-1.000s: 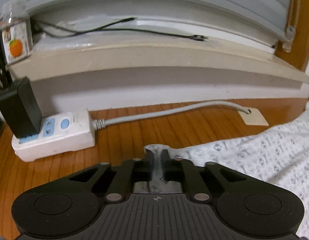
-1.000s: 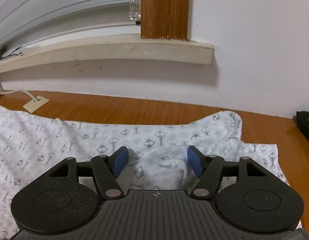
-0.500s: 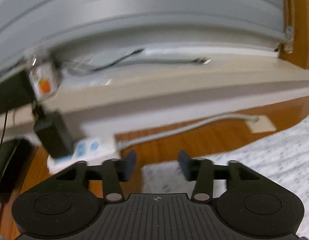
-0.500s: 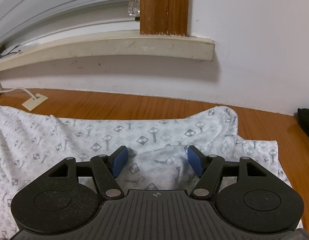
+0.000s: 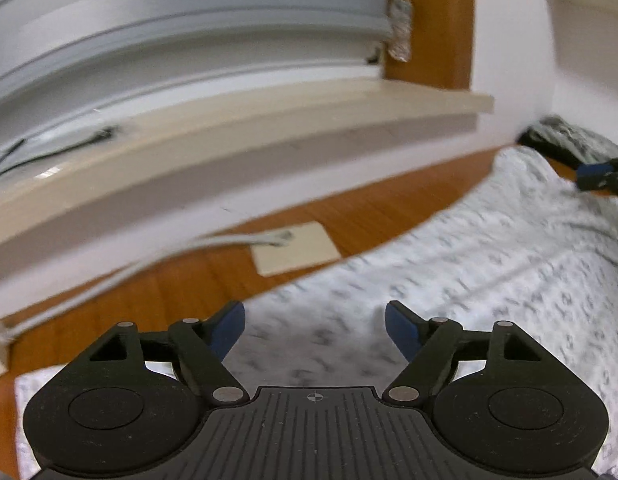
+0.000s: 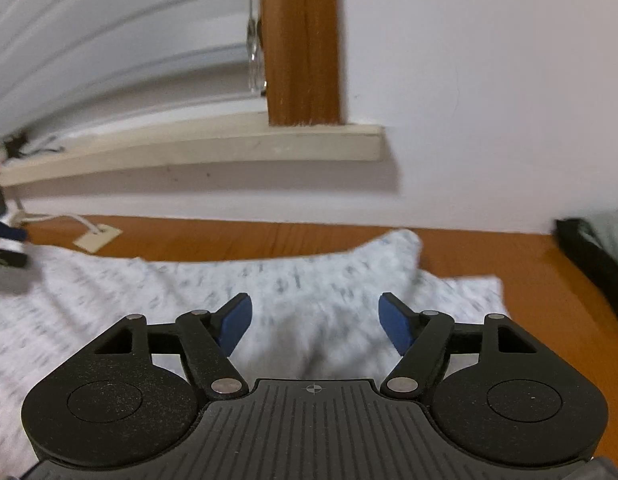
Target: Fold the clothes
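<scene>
The garment point(image 6: 309, 280), white with a small grey print, lies flat on the wooden table point(image 6: 509, 256), long axis running left to right along the wall. Left gripper point(image 5: 315, 330) and right gripper point(image 6: 315, 320) hover above it, jaws opening, gripping nothing. Beyond: cream sill point(image 6: 229, 148), grey blinds point(image 5: 189, 20).

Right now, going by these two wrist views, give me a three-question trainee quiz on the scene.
1. True or false: the left gripper is clamped on the patterned garment.
2. What does the grey cable run to? A) a beige plate on the wooden table B) a kettle C) a lamp
3. Fill in: the right gripper hovers over the garment with nothing ____ between its pads.

Key: 1 false, its jaws are opening and not pressing cloth; 2 A; 3 pinched.
</scene>
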Available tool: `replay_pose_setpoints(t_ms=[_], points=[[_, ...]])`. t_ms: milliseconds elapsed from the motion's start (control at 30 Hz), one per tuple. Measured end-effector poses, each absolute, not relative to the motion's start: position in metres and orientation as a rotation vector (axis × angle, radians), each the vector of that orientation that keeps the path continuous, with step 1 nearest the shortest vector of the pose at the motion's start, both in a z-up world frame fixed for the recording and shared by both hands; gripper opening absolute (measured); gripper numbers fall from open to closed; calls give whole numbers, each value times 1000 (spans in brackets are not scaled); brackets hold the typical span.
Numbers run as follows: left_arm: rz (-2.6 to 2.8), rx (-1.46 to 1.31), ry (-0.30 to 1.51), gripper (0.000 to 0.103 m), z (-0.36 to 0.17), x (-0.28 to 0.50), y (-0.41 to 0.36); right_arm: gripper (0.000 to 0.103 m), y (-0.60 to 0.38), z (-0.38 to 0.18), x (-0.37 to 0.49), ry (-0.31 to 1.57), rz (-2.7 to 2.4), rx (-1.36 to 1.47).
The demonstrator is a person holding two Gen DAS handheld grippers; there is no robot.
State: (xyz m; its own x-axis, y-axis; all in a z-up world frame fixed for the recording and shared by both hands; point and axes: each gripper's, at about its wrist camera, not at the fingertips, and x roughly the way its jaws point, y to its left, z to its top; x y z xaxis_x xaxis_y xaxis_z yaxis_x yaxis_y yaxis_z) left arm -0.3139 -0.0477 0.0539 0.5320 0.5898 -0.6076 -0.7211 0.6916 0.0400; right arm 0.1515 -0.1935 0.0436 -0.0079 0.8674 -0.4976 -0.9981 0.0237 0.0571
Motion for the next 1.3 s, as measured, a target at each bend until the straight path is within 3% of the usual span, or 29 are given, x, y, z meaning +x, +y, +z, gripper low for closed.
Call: replay_pose_setpoints(t_ms=[533, 667, 700, 767, 1067, 1300], points=[[770, -309, 604, 90, 36, -320, -39, 70, -375, 10, 187, 554, 1343, -365], [774, -298, 615, 91, 35, -318, -39, 44, -388, 7, 192, 588, 1372, -320], [775, -295, 617, 91, 35, -318, -40, 20, -389, 8, 193, 597, 1381, -307], [777, -290, 621, 91, 35, -317, -40, 5, -390, 14, 191, 597, 1384, -301], [776, -286, 627, 92, 35, -316, -40, 3, -384, 88, 167, 452, 1465, -276], [773, -291, 623, 92, 35, -317, -40, 3, -303, 163, 119, 327, 1692, -230]])
